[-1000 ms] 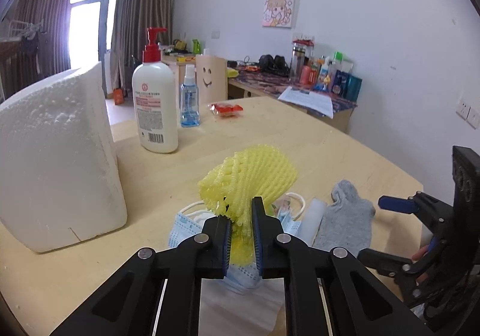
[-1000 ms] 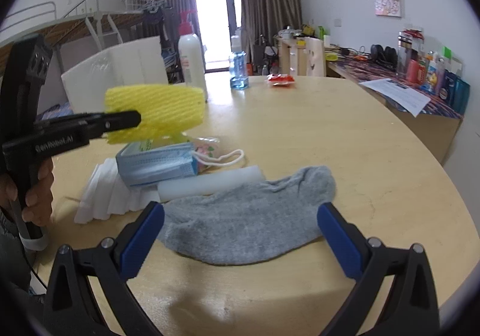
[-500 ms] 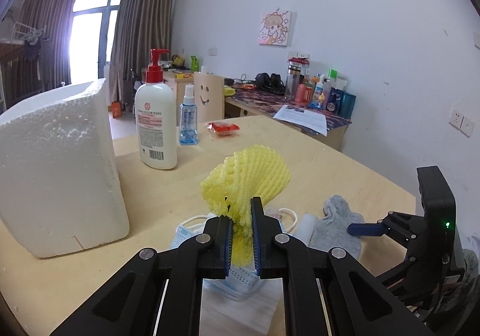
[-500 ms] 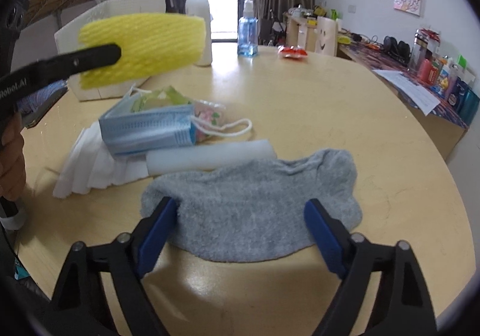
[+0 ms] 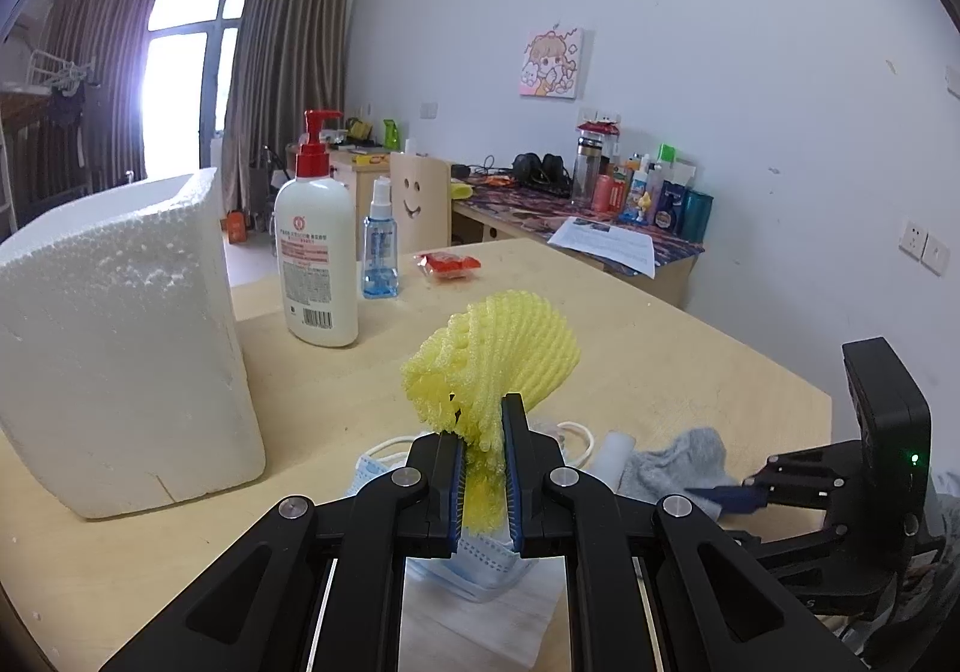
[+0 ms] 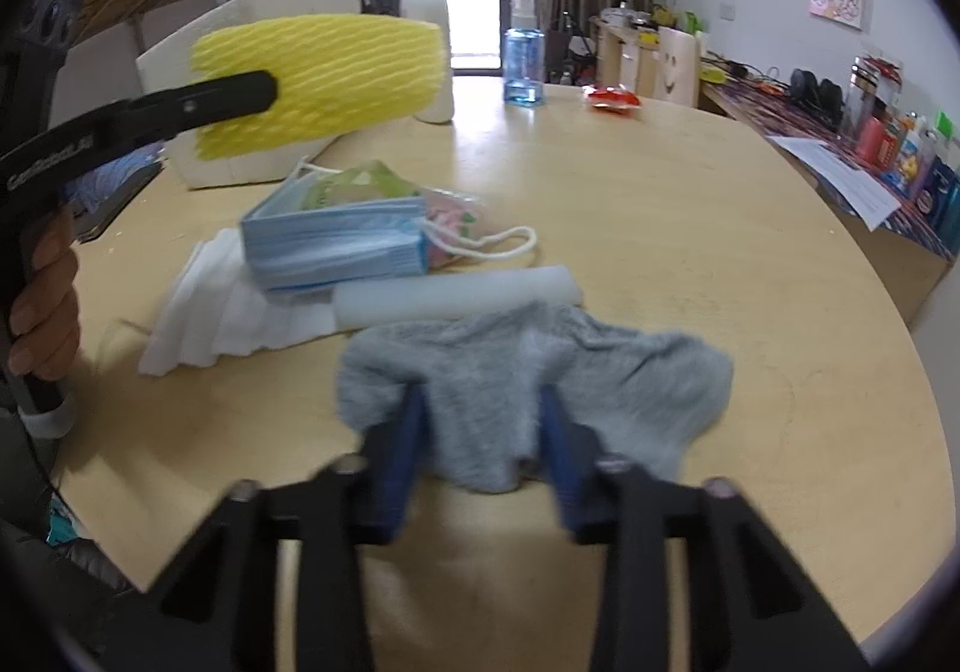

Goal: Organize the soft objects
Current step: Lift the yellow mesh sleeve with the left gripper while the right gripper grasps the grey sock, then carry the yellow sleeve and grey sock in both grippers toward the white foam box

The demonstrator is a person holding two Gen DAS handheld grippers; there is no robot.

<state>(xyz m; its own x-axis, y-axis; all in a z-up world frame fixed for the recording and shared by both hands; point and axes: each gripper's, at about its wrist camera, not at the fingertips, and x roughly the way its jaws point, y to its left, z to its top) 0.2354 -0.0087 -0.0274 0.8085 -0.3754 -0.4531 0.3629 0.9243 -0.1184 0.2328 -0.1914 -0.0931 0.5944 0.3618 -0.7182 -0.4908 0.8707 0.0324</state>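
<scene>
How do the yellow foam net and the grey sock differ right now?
The yellow foam net is ribbed, springy mesh held up off the table in the shut left gripper; the grey sock is limp knit, lying bunched on the wooden table as the right gripper closes around it. Both are soft.

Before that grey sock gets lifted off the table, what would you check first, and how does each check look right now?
1. Left gripper pinching the yellow foam net sleeve: ok.
2. Right gripper jaws closing with the grey sock bunched between them: ok.
3. Sock firmly pinched: cannot tell.
4. Sock free of the white foam roll: not ok, its edge lies against the roll.
5. Stack of blue face masks apart from the sock: ok.
</scene>
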